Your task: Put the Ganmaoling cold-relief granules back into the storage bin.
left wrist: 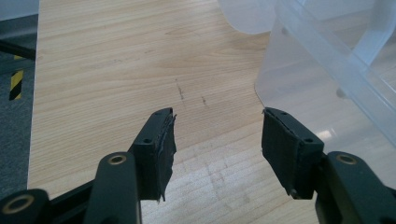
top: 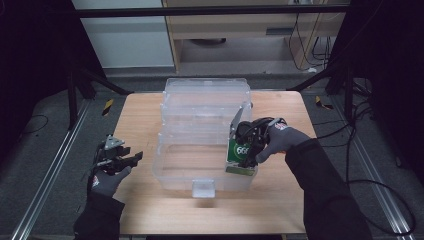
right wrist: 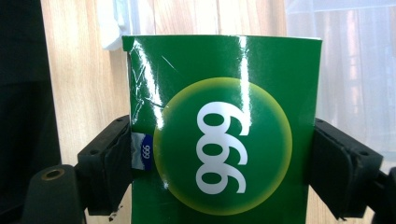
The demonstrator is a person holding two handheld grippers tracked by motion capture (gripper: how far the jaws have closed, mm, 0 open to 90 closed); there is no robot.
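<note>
1. Grip first: your right gripper (top: pixel 248 150) has its two black jaws clamped on the side edges of the glossy green cardboard box with a yellow-green disc and white "999" print (right wrist: pixel 224 135). In the right gripper view both pads press flat against the box, which sits straight between them.

2. Position of the box: in the high view the green box (top: pixel 240 155) hangs at the right end of the clear plastic storage bin (top: pixel 172 165), its lower edge at or just inside the bin's right front corner. You cannot tell from these views whether it touches the bin floor.

3. Your left gripper (top: pixel 120 159) hovers over the light wooden table (top: pixel 140 120), just beside the bin's left wall and apart from it. Its jaws are spread wide with nothing between them; in the left gripper view you see only bare wood grain between the pads (left wrist: pixel 161 149).

4. Step in hand, as it appears: you are placing the box into the bin. The bin's hinged transparent lid (top: pixel 207 95) stands open behind, so the way in is free.

5. Next move, by judgement: lower the box until it rests on the bin floor, keep it clear of the right wall, then part the right jaws and lift straight up. The left gripper can steady the bin's left wall if the light plastic shifts.
</note>
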